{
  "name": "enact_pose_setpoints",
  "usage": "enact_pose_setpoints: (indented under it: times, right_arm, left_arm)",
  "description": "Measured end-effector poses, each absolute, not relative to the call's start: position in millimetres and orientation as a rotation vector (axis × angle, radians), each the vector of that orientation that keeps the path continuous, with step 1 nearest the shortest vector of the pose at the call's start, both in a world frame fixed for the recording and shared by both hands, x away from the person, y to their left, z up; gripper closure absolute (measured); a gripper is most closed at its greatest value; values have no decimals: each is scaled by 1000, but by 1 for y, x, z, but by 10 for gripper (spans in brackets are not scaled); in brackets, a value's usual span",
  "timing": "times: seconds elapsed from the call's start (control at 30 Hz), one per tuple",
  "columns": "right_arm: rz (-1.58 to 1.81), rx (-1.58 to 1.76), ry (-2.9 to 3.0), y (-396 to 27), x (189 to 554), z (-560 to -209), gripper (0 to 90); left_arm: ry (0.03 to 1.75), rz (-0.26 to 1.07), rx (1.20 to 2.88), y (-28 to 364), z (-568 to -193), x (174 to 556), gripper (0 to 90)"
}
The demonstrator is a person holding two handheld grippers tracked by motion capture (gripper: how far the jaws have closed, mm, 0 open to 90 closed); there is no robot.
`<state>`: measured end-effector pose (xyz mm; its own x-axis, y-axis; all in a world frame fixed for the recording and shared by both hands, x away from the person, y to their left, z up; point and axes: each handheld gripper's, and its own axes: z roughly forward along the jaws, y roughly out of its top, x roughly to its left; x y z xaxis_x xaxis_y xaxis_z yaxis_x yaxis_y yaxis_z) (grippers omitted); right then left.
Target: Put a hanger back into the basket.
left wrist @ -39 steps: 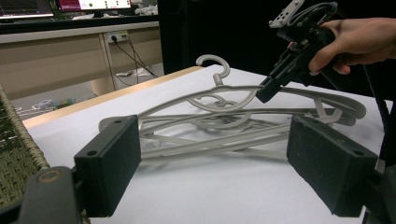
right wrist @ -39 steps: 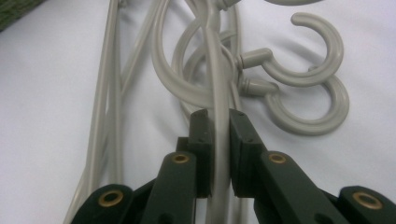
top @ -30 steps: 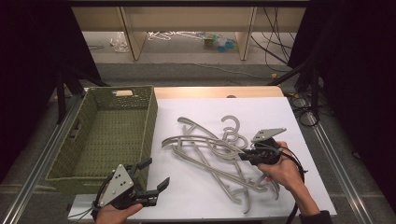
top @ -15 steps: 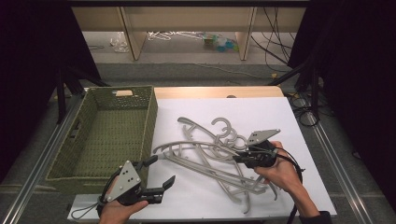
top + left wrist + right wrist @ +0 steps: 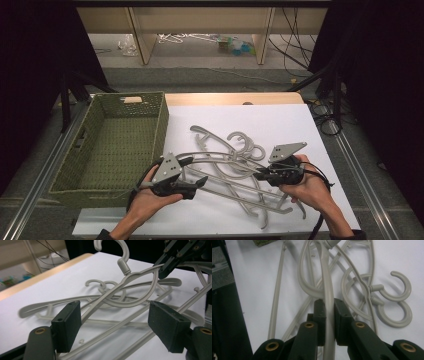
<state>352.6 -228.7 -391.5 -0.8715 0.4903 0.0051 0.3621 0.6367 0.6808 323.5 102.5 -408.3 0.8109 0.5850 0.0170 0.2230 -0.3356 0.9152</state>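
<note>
Step in hand: one grey hanger [image 5: 220,161] is being lifted out of the tangled pile of hangers [image 5: 240,175] on the white worktop [image 5: 300,125], just beside the green woven basket [image 5: 75,165].
Right claw [image 5: 328,312]: it is being kept shut on the arm of that hanger, which is pinched between both pads.
Left claw [image 5: 115,325]: its jaws have just been closing a little but are standing wide; the hanger's other arm is passing between them, close to one pad [image 5: 67,325], and is not yet clamped.
Next move, as judged: the left claw is to be closed on that arm, then the hanger is to be raised level and freed from the hooks below, probably toward the basket.
</note>
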Motion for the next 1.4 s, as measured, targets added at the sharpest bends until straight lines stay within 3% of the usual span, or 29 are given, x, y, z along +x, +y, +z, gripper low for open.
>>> enact_pose_setpoints:
  times: [0.23,0.53,0.73,0.83,1.23,1.3,1.33,1.37,1.4]
  right_arm:
    - [1067,647,2699,-236,342,-386,820]
    - [1067,530,2744,-230,330,-379,820]
    - [1060,478,2772,-224,327,-379,820]
    - [1053,429,2784,-221,326,-379,819]
    - [1010,275,2780,-219,324,-379,785]
    - [964,259,2763,-219,323,-378,739]
    - [921,304,2716,-217,321,-375,597]
    - [921,304,2716,-217,321,-375,597]
    - [879,381,2665,-217,320,-370,480]
  left_arm:
    - [576,304,1988,78,-406,338,284]
    - [493,181,2113,62,-407,348,411]
    - [455,84,2129,60,-407,347,544]
    - [429,49,2145,60,-406,348,666]
    - [347,-97,2170,60,-403,341,815]
    - [362,-84,2168,59,-401,340,814]
    - [393,-66,2174,61,-401,341,814]
    - [393,-66,2174,61,-401,341,815]
    - [421,-64,2176,63,-401,342,815]
